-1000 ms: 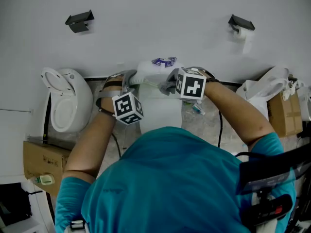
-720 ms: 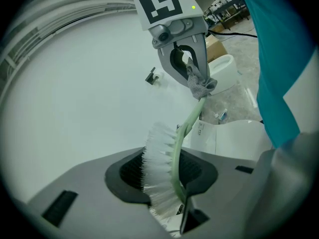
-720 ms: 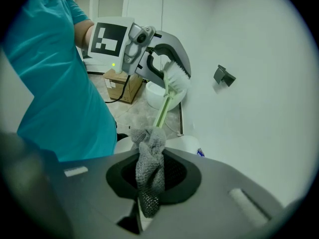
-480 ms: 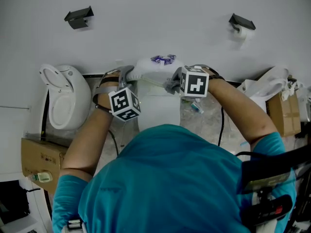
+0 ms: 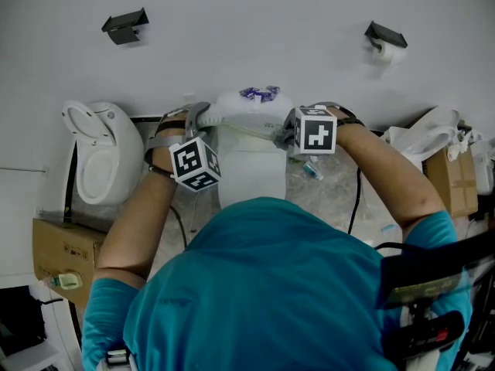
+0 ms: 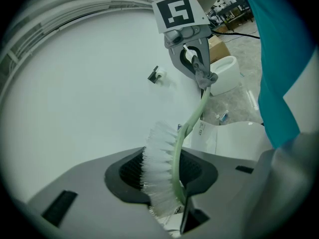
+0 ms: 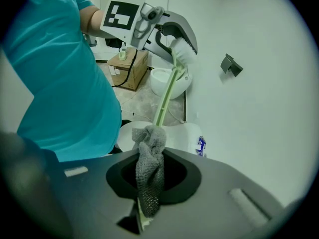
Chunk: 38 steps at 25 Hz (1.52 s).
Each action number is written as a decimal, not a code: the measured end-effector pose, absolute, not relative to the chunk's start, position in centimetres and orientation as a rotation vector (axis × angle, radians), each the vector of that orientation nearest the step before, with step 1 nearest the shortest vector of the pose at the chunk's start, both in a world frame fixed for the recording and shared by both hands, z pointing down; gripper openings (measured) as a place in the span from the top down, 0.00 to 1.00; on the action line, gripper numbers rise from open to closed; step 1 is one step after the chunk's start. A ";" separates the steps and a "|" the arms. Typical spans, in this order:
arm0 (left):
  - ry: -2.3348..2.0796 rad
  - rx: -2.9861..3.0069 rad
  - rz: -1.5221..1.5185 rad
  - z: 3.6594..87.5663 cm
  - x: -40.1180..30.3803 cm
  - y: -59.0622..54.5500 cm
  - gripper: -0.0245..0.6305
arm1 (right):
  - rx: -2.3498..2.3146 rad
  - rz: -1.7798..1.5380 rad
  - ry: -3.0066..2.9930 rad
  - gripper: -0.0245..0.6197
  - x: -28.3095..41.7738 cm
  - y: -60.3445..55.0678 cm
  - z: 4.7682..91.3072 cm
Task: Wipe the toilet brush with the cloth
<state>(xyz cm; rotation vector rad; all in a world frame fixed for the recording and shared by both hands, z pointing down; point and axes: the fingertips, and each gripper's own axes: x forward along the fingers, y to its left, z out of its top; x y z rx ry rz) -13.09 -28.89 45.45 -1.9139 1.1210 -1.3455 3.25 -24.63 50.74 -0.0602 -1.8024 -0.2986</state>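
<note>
Head view looks down over a teal shirt (image 5: 263,284) that fills the lower frame and hides the floor and the front of the toilet (image 5: 249,172). Both forearms reach out over the toilet toward the wall (image 5: 247,29). The left gripper (image 5: 204,117) and right gripper (image 5: 283,136) show mostly as their marker cubes, and their jaws cannot be read from here. Between them the brush is only a thin pale line against the white porcelain and is hard to make out. Small purple things (image 5: 260,95) on the tank are too small to name. A paper roll (image 5: 384,53) hangs on the wall at the right. In the left gripper view the brush (image 6: 175,153) stands between the jaws, which are clamped on its head. White bristles (image 6: 155,168) fan out to the left. The lowest part of the head is cut off behind the gripper body. The green handle (image 6: 195,114) rises to the right gripper, and its far end is lost inside a small grey wad there. In the right gripper view the jaws are closed on the cloth (image 7: 149,178), a grey mesh bunched and wrapped round the handle. The cloth covers that part of the handle, with only a sliver of green showing below it. Above it the handle runs up to the left gripper, whose jaws half hide the bristles. The brush is thus held in the air over the toilet, one end in each gripper. The shirt blocks the left side of this view.
</note>
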 end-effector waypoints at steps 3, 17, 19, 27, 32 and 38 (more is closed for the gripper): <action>1.128 -1.919 -1.344 45.4 -13.2 -28.9 0.73 | -0.067 -0.303 -1.774 0.92 4.1 -24.7 50.8; 1.144 -1.915 -1.331 45.0 -13.5 -28.8 0.73 | -0.118 -0.351 -1.632 0.92 8.0 -25.4 51.3; 1.145 -1.914 -1.328 44.9 -13.5 -28.8 0.73 | -0.119 -0.356 -1.606 0.92 8.7 -25.6 51.3; 1.133 -1.909 -1.319 44.6 -13.5 -28.6 0.73 | -0.116 -0.353 -1.530 0.92 11.2 -26.2 51.7; 1.127 -1.904 -1.316 44.6 -13.3 -28.4 0.73 | -0.107 -0.357 -1.498 0.92 12.3 -26.5 51.7; 1.117 -1.899 -1.316 44.6 -13.1 -28.3 0.73 | -0.096 -0.359 -1.452 0.91 13.7 -27.1 51.6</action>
